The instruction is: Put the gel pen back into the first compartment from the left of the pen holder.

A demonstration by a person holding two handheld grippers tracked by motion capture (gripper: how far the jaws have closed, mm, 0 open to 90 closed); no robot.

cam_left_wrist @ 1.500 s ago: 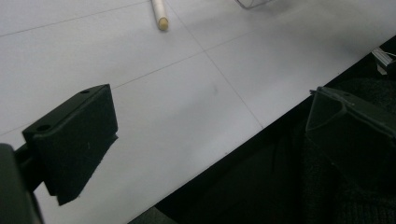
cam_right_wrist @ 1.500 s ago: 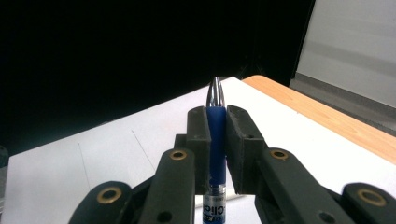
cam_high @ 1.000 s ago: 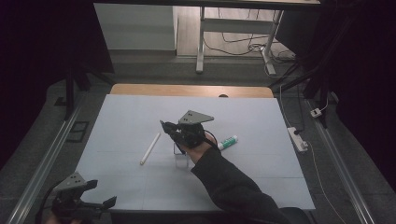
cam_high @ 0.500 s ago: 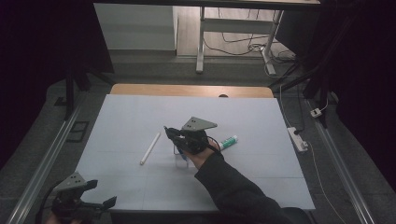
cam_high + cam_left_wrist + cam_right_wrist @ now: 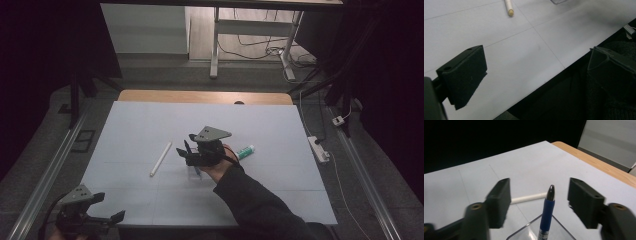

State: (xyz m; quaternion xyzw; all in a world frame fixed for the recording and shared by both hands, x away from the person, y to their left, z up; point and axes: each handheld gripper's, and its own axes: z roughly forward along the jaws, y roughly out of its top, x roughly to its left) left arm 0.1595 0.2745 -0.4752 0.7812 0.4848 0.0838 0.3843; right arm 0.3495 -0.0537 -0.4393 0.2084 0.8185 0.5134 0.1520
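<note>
My right gripper (image 5: pixel 185 152) hovers over the middle of the pale mat (image 5: pixel 140 125), above a clear cup (image 5: pixel 194 173). In the right gripper view a blue pen (image 5: pixel 547 215) stands tip up in the clear cup (image 5: pixel 522 233), between the jaws of my right gripper (image 5: pixel 539 193). Those jaws have just been opening and stand open; neither pad touches the pen. A white stick (image 5: pixel 160 158) lies to the left, and the white stick (image 5: pixel 529 197) runs behind the pen. My left gripper (image 5: pixel 111 206) rests open at the mat's near left corner, and my left gripper (image 5: pixel 536 72) holds nothing.
A green and white tube (image 5: pixel 245 151) lies on the mat just right of my right hand. The wooden table edge (image 5: pixel 200 96) runs along the back. A power strip (image 5: pixel 320 149) lies on the floor to the right. Metal rails flank the table.
My right gripper has drifted a little to the right and nearer, and its jaws look wider apart now. The left gripper has stayed put.
</note>
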